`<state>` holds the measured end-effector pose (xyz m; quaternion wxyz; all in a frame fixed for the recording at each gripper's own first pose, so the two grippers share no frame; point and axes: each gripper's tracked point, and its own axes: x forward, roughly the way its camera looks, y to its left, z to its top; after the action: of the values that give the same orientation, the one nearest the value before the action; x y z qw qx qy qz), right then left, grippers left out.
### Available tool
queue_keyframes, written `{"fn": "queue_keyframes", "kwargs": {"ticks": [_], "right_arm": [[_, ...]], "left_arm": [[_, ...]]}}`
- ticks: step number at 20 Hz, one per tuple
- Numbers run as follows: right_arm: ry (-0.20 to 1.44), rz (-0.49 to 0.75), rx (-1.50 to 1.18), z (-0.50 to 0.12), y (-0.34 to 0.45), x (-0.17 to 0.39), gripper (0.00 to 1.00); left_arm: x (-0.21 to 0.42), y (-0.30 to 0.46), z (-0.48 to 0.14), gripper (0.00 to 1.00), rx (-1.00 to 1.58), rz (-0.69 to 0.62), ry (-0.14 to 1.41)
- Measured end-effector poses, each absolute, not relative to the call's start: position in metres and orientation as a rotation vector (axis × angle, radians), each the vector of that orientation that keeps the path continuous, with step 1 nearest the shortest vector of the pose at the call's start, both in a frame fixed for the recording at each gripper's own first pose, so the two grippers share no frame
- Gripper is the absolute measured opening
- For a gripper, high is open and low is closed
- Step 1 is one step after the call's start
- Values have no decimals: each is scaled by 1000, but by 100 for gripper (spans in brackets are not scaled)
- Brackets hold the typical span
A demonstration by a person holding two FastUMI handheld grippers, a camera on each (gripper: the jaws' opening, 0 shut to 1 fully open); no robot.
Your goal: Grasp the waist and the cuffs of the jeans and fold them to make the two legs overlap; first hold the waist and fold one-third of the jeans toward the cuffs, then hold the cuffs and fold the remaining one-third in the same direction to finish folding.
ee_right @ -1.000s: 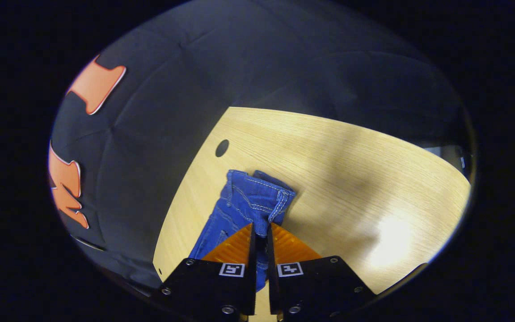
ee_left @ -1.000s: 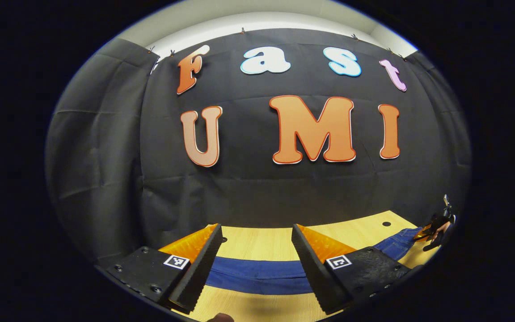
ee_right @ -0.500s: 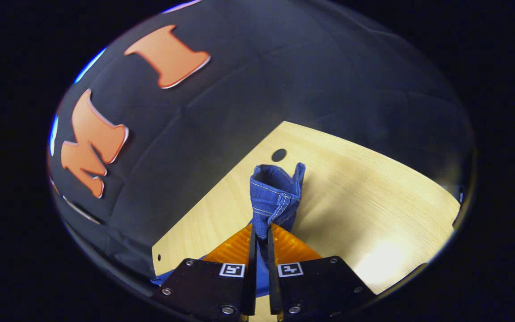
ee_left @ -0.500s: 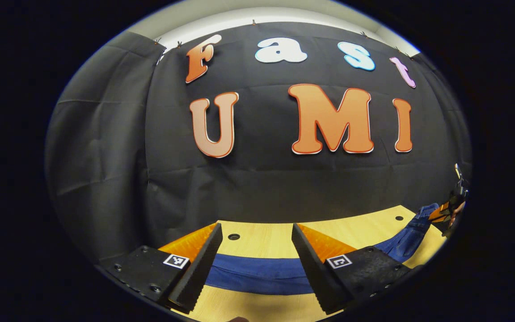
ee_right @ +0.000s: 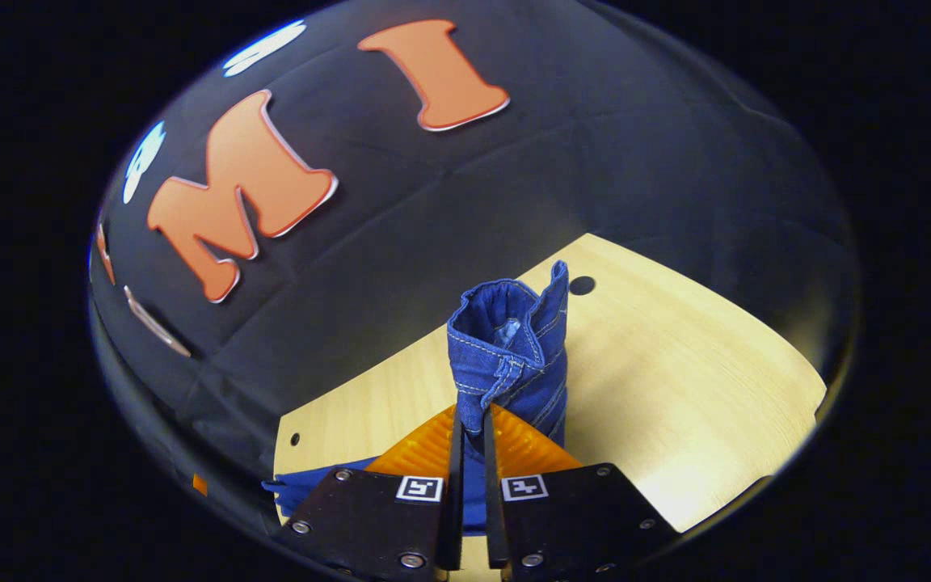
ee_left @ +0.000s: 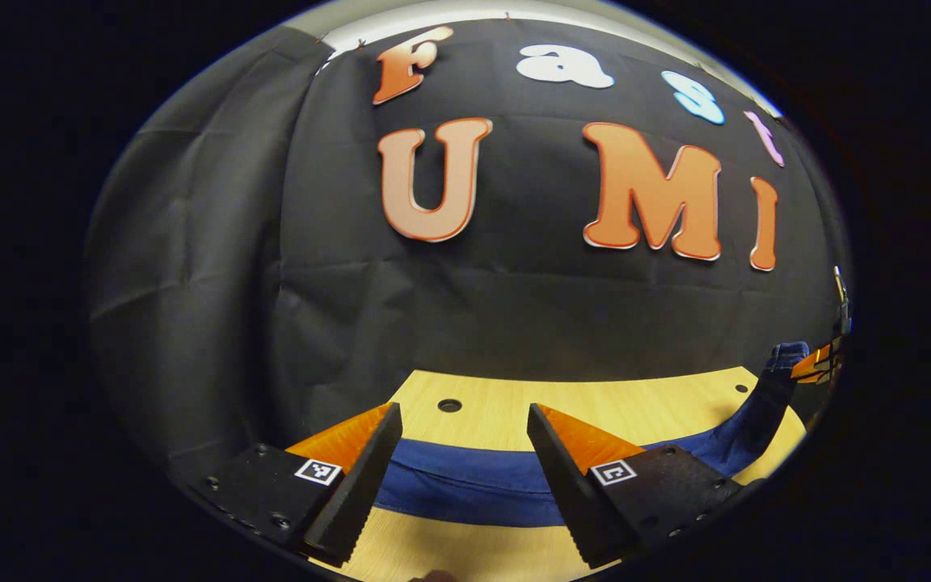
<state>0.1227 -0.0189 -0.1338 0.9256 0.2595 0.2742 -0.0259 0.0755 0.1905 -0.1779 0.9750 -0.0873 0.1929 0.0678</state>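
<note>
Since 1 second ago, the right gripper (ee_right: 469, 420) has lifted the cuff end (ee_right: 510, 339) of the jeans (ee_left: 465, 485) off the wooden table (ee_right: 676, 388): then the cuffs lay flat on the table beside the small round hole (ee_right: 582, 284), and now they stand up in front of that gripper's camera, the hem opening facing the lens. Both fingers of the right gripper press together on the denim just below the cuff hem, with only a thin slit between them. Behind the fingers, more blue fabric trails back toward the table's near-left corner.

In the left gripper view, the camera has tilted so that more table shows than before, and the far leg of the jeans, which lay along the table, now rises off it toward the right edge, where the right gripper (ee_left: 817, 364) holds it above the tabletop. The left gripper (ee_left: 461, 420) has its fingers spread wide apart, and they grip nothing. It hovers over the table with a band of the jeans lying flat across the wood between and below its 2 fingers. A second round hole (ee_left: 449, 405) in the table sits just beyond that band, nearer the black cloth wall (ee_left: 231, 283). The jeans stretch as 1 long strip from under the left gripper across the table to the raised cuffs.
</note>
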Motion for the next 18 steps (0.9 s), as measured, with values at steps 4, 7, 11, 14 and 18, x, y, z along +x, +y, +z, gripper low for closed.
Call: {"fn": "queue_keyframes", "kwargs": {"ticks": [4, 7, 11, 14, 18], "right_arm": [[570, 14, 521, -124, 32, 124, 12], [585, 64, 499, -123, 72, 129, 12], [624, 123, 463, -136, 118, 124, 13], [679, 145, 444, -163, 156, 124, 12], [758, 147, 425, -197, 187, 115, 12]], "left_arm": [[80, 225, -225, 96, -238, 177, 481], [84, 248, -257, 97, -293, 199, 542], [85, 266, -312, 97, -447, 239, 664], [81, 269, -359, 97, -645, 259, 777], [66, 251, -400, 98, -876, 252, 910]]}}
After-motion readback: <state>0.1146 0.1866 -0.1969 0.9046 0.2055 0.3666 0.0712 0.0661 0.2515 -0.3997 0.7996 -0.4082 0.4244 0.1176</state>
